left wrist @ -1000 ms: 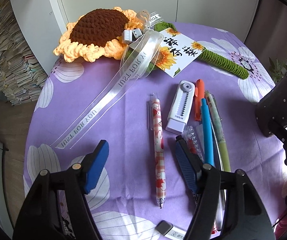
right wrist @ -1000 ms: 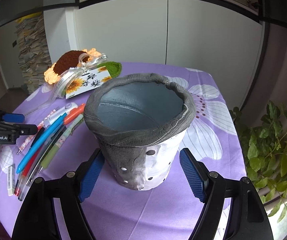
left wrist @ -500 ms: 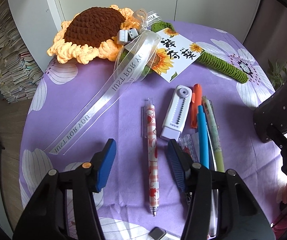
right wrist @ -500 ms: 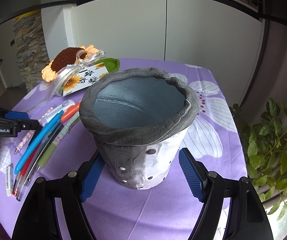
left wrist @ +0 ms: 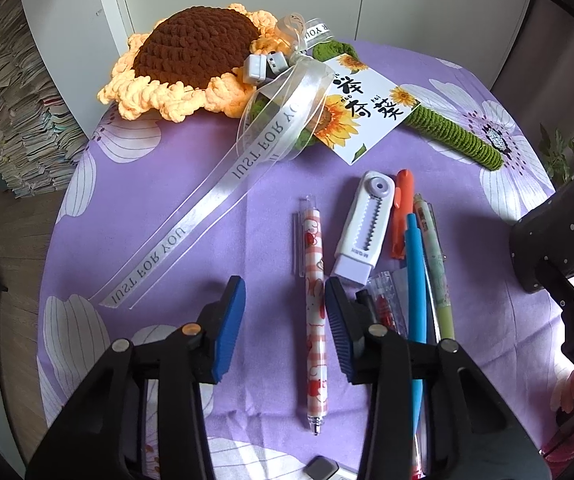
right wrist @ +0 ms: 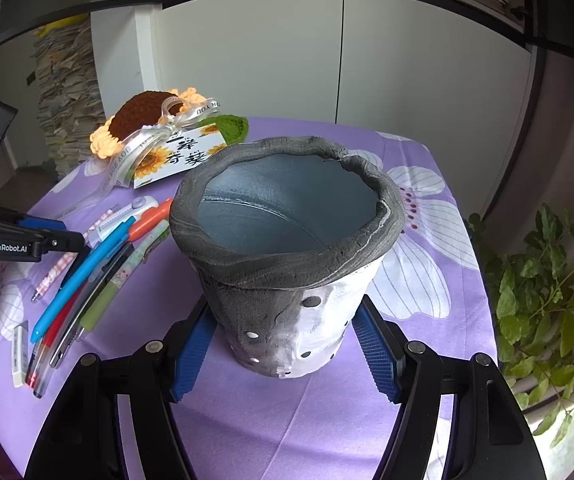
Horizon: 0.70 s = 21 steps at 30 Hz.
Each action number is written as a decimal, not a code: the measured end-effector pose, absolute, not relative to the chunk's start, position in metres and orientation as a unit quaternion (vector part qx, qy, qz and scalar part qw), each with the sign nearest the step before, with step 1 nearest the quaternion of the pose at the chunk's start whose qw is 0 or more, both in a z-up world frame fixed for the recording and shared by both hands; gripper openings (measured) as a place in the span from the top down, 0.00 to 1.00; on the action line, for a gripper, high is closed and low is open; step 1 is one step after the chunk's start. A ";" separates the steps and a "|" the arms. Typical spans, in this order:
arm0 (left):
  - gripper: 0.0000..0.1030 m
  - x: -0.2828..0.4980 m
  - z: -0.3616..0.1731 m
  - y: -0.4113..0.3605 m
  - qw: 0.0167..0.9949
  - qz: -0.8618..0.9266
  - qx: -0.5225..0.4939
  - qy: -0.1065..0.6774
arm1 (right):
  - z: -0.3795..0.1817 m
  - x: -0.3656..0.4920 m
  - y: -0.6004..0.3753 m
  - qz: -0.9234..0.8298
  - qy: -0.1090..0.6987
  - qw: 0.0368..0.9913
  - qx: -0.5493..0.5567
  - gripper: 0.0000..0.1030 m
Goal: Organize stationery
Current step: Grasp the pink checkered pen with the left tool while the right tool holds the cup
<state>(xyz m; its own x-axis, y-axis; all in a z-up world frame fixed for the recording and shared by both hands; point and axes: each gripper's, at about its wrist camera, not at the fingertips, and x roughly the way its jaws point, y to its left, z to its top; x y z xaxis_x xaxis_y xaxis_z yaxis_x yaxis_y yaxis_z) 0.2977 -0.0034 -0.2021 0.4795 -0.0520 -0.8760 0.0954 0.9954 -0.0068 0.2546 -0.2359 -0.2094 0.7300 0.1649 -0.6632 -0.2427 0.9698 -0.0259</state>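
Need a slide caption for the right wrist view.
Right hand-held gripper clamps the grey-and-white pot on the purple cloth, pens alongside.

Pens (left wrist: pixel 415 280) on purple tablecloth (left wrist: pixel 159 184)

The left gripper (left wrist: pixel 285 322) points steeply downward near the table's front edge, its jaws having just been closing around, but not yet pressing on, the patterned pen (left wrist: pixel 314 320), while the right gripper (right wrist: pixel 283 346) is clamped against both sides of the grey pot (right wrist: pixel 287 256).
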 end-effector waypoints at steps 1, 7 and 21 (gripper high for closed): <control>0.64 0.299 -0.202 -0.002 0.860 -0.039 0.021 0.508 | -0.209 0.255 -0.236 0.110 0.351 0.928 -0.055 0.32; 0.66 0.303 -0.207 0.007 0.858 -0.014 0.023 0.513 | -0.210 0.255 -0.237 0.109 0.351 0.929 -0.054 0.32; 0.80 0.353 -0.208 0.023 0.836 -0.008 -0.060 0.545 | -0.210 0.255 -0.238 0.109 0.350 0.929 -0.050 0.32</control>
